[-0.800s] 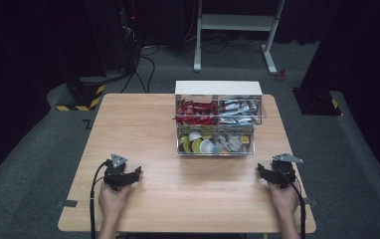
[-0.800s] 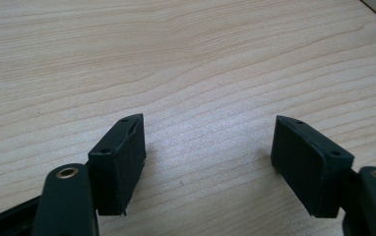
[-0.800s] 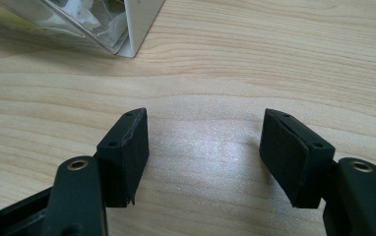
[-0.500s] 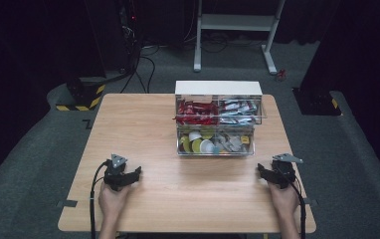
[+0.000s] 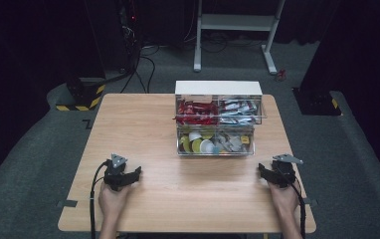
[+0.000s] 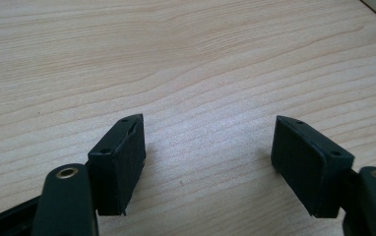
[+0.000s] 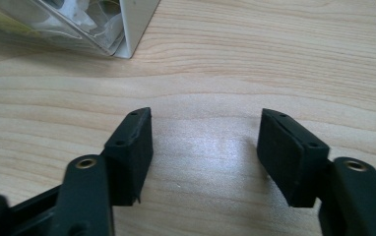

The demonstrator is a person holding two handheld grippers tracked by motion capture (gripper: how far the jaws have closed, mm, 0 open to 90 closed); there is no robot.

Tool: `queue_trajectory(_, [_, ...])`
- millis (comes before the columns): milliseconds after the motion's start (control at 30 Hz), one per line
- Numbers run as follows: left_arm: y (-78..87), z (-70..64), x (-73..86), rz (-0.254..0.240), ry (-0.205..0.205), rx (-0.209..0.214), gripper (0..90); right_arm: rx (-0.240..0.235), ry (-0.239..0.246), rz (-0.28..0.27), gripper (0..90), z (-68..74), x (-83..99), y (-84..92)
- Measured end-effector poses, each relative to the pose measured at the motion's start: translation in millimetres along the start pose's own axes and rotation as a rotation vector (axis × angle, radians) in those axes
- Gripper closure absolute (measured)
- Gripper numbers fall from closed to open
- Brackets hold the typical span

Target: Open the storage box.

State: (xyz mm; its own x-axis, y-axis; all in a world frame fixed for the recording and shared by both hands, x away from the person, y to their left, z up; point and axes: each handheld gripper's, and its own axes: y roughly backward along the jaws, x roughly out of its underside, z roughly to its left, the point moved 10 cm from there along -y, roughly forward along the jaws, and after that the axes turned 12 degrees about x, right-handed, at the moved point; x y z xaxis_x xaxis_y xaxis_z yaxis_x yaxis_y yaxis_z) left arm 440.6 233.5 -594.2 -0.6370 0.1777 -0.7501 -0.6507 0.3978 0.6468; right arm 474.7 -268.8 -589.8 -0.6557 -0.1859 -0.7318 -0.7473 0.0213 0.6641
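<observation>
Both grippers stand with jaws apart and nothing between the pads. In the left gripper view, the left gripper (image 6: 208, 147) shows two black pads (image 6: 119, 162) wide apart over bare wood, low to the surface; a white corner of the organizer sits at the upper right edge of that frame. In the right gripper view, the right gripper (image 7: 205, 140) has its pads (image 7: 132, 147) likewise spread over bare wood, with the clear front corner of the organizer (image 7: 102, 29) at the upper left of the frame, near but not touching. In the high view, the left gripper (image 5: 122, 174) rests at the lower left of the table (image 5: 138, 124) and the right gripper (image 5: 276, 173) at the lower right, each held by a hand entering from the bottom edge. The organizer (image 5: 218, 88) stands in the upper centre of the table, well apart from the left gripper and nearer the right. It is a clear two-level box: red and silver packets fill the upper level, round capsules the lower. Judgement: the work has not started. No drawer appears pulled out, no item lies on the table, and neither gripper holds anything. The full sequence remains: approach the organizer, engage a drawer or item, and handle it.
</observation>
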Motion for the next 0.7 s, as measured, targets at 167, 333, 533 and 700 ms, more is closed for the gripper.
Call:
queue_trajectory(167, [0.0, 0.0, 0.0, 0.0, 0.0, -0.001, 29.3, -0.016, -0.025, 0.012, 46.4, -0.8, 0.6, 3.0])
queue_trajectory(333, [0.0, 0.0, 0.0, 0.0, 0.0, 0.0, 29.2, -0.052, -0.042, -0.012, 48.1, 4.0, -3.4, 9.9])
queue_trajectory(533, [0.0, -0.1, 0.0, 0.0, 0.0, 0.0, 29.2, -0.081, -0.032, -0.058, 48.7, 6.8, -14.8, 24.2])
queue_trajectory(700, [0.0, 0.0, -0.1, 0.0, 0.0, 0.0, 29.2, -0.101, -0.034, -0.081, 49.4, 7.5, -19.2, 31.3])
